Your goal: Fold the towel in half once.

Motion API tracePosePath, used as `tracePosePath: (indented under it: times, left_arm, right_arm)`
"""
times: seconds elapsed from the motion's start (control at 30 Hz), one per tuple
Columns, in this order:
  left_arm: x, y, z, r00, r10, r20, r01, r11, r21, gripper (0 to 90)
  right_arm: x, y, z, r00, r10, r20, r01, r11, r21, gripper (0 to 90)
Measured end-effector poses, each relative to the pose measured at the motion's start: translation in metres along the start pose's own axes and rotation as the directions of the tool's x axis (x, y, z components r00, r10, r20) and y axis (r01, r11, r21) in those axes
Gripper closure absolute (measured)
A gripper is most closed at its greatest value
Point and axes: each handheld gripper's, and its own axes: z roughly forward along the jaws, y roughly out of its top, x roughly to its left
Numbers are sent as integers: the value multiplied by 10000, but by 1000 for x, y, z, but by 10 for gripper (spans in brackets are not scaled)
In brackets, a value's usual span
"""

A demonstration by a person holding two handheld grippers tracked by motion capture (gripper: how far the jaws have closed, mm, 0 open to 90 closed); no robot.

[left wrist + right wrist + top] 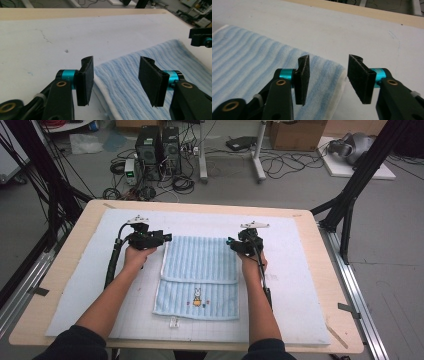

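The left gripper (115, 82) stands parted and empty over the far left corner of the blue striped towel (200, 275), while the right gripper (328, 80), likewise parted and empty, straddles its far right corner. The towel lies folded on the desk's white mat (300, 285), its fold edge running crosswise between both hands.

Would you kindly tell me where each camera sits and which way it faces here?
High view: above the person's side, looking forward and down on the table; both forearms, left gripper and right gripper flank the folded blue towel.
Left gripper view: rides the left gripper, looking across the towel's edge; open jaws show.
Right gripper view: rides the right gripper, over a towel corner; open jaws show.
All share the towel.
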Motion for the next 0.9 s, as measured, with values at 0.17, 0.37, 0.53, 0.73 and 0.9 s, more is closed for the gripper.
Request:
tracePosePath:
  times: [0.17, 0.37, 0.53, 0.73, 0.9]
  left_arm:
    - [-4, -9, -11, 9977, 58, 676, -50, 9999, -110, 338]
    - [-11, -22, -32, 9950, 362, 930, -364, 9993, 5, 382]
    - [-18, -37, -48, 9922, 536, 1128, -573, 9979, 294, 434]
    - [-31, -52, -62, 9887, 656, 1347, -715, 9967, 392, 460]
    - [-40, -63, -67, 9900, 747, 1193, -829, 9944, 652, 487]
  right_arm:
    - [0, -5, -13, 9978, 360, -561, -362, 9993, -10, 401]
    - [2, -16, -35, 9945, 269, -1009, -266, 9996, 43, 360]
    - [9, -31, -55, 9900, 52, -1413, -24, 9998, 204, 327]
    - [19, -46, -73, 9884, -386, -1467, 425, 9988, 234, 338]
    - [23, -58, -84, 9861, -457, -1598, 488, 9987, 156, 339]
